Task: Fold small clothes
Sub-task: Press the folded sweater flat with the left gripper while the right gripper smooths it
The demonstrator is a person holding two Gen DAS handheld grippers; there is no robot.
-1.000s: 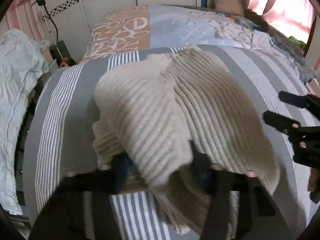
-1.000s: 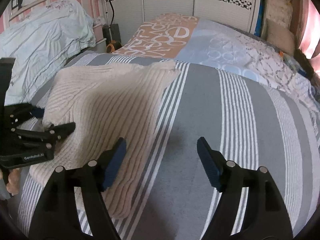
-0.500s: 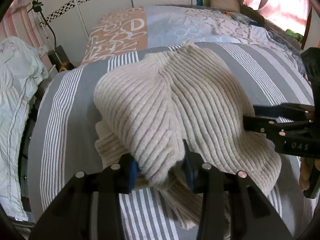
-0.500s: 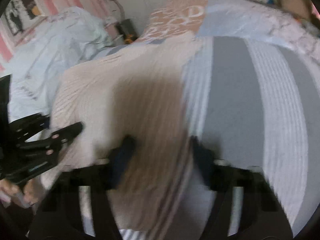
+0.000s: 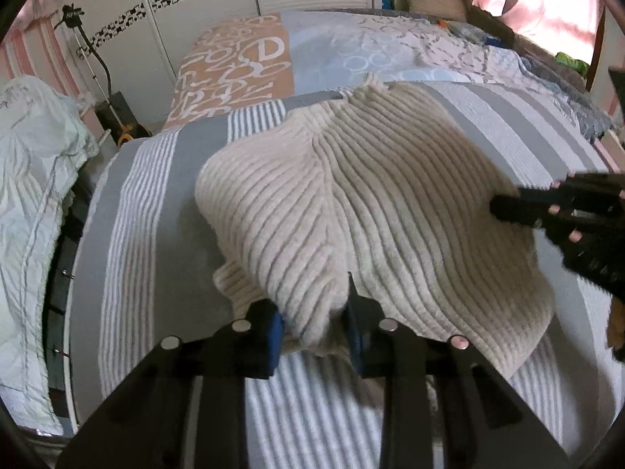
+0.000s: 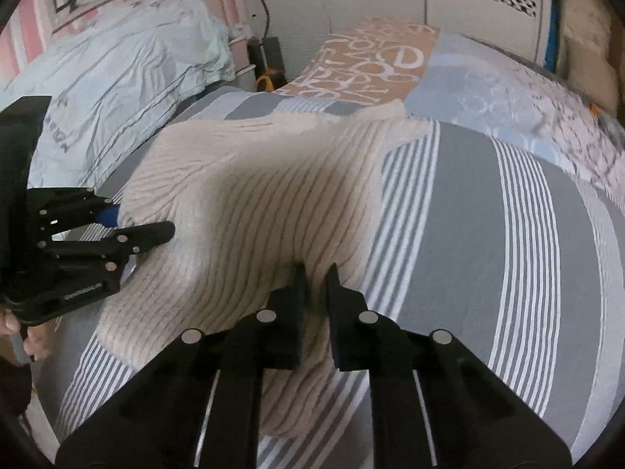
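Your left gripper (image 5: 314, 326) pinches a bunched fold of the beige ribbed knit sweater (image 5: 375, 211) — right gripper (image 6: 315, 293) nearly closed on its edge, over the grey-striped bedsheet (image 6: 488, 234).

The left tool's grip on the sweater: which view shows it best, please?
The left wrist view: the left tool pinches a bunched fold of sweater. The right wrist view shows it side-on at the left edge, grip partly hidden.

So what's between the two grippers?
Only sweater: the left gripper and right gripper each pinch it, with ribbed knit spanning the gap, in both views.
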